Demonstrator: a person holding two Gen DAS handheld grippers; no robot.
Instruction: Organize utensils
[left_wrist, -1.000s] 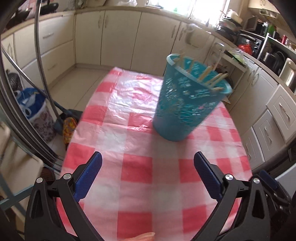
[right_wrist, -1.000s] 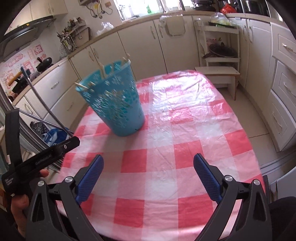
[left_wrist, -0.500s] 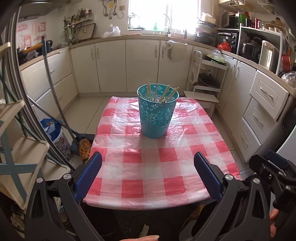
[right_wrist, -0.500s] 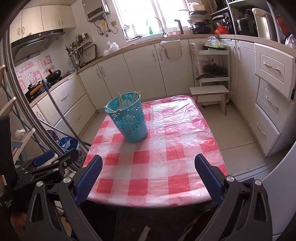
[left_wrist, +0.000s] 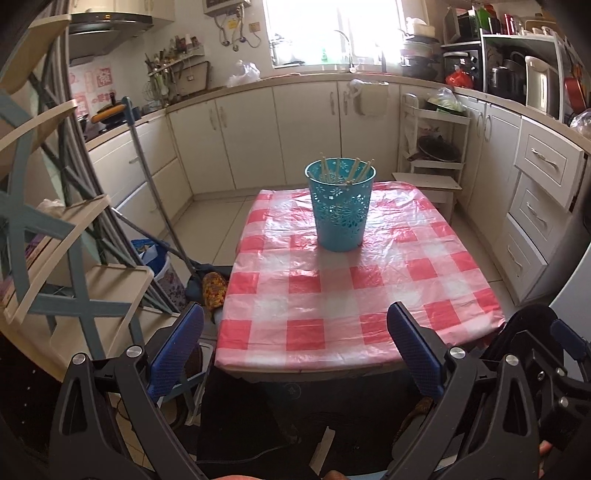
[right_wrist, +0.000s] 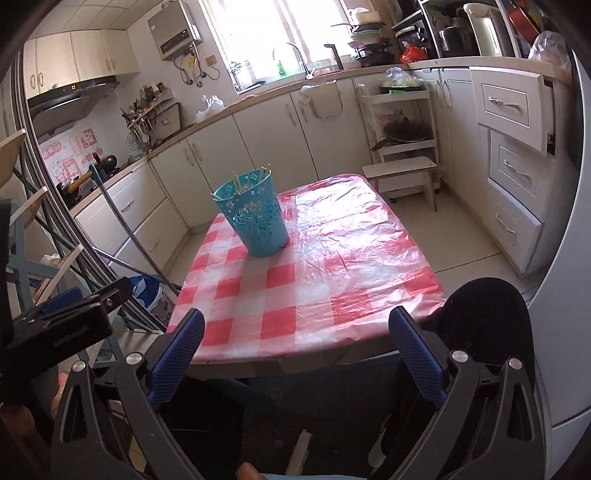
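Observation:
A teal perforated basket (left_wrist: 340, 210) stands upright on the table with the red-and-white checked cloth (left_wrist: 354, 295). Several pale wooden chopsticks (left_wrist: 351, 170) stick out of its top. The basket also shows in the right wrist view (right_wrist: 255, 218), with the chopsticks (right_wrist: 251, 179) in it. My left gripper (left_wrist: 291, 345) is open and empty, held back off the table's near edge. My right gripper (right_wrist: 295, 349) is open and empty, also behind the near edge of the table (right_wrist: 332, 291). The left gripper's body (right_wrist: 59, 325) shows at the left of the right wrist view.
A folding shelf rack (left_wrist: 55, 236) stands at the left. A mop handle (left_wrist: 147, 173) leans beside it. White cabinets (left_wrist: 303, 136) line the walls, with drawers (right_wrist: 517, 162) at the right. A small step stool (right_wrist: 402, 173) stands beyond the table.
Both grippers have pulled back and up from over the table to behind its near edge. The basket now looks small and far. Both stay open and empty.

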